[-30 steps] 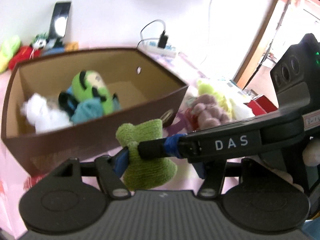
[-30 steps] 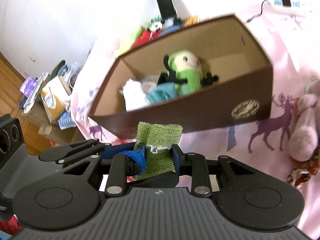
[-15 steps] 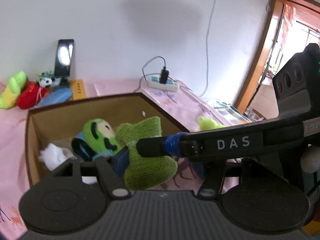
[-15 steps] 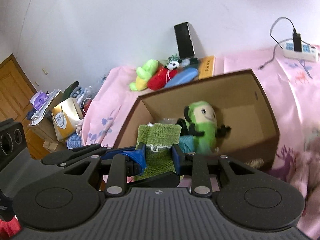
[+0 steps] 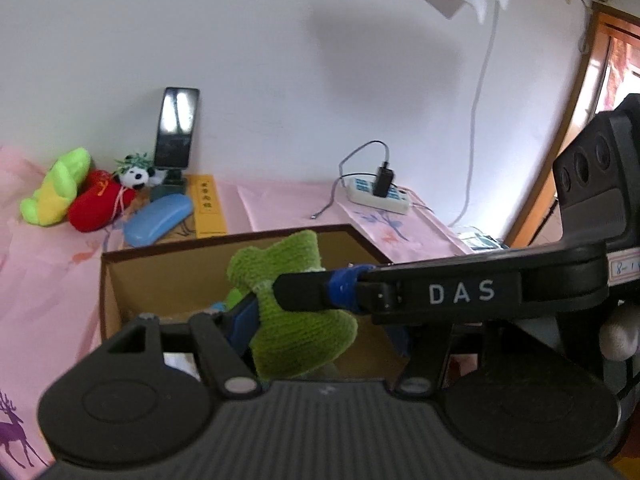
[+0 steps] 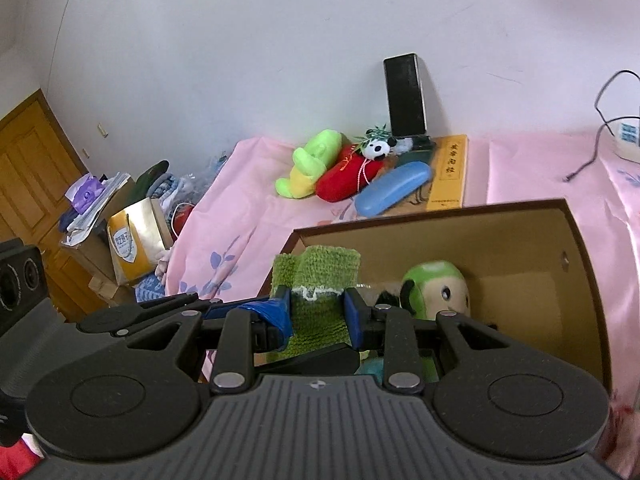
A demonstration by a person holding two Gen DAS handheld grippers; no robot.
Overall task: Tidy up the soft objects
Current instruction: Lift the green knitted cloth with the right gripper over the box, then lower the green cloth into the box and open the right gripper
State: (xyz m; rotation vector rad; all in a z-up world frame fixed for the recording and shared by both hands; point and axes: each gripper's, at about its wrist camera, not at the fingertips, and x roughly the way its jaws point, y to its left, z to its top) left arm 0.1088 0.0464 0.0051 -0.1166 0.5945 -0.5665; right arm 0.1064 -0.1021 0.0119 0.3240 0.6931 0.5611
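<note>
Both claws (left (image 5: 280, 304), right (image 6: 316, 312)) clamped on nubby green knit cloth (image 6: 316, 276) above cardboard box (image 6: 520, 232).

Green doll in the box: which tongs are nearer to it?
Right. The right tongs hold the green cloth just beside the doll; the left tongs grip its far side.

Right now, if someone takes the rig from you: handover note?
Right gripper: shut on the green knit cloth.
Left gripper: one pad touches the same cloth; its clamp is hidden behind the right finger, so I cannot tell.
The cloth is held up at the open brown box, not released.
Done: the green plush doll is in the box.
Left: probably lower the cloth in and open the jaws. The lime plush, red plush and panda lie by the wall, outside the box.
</note>
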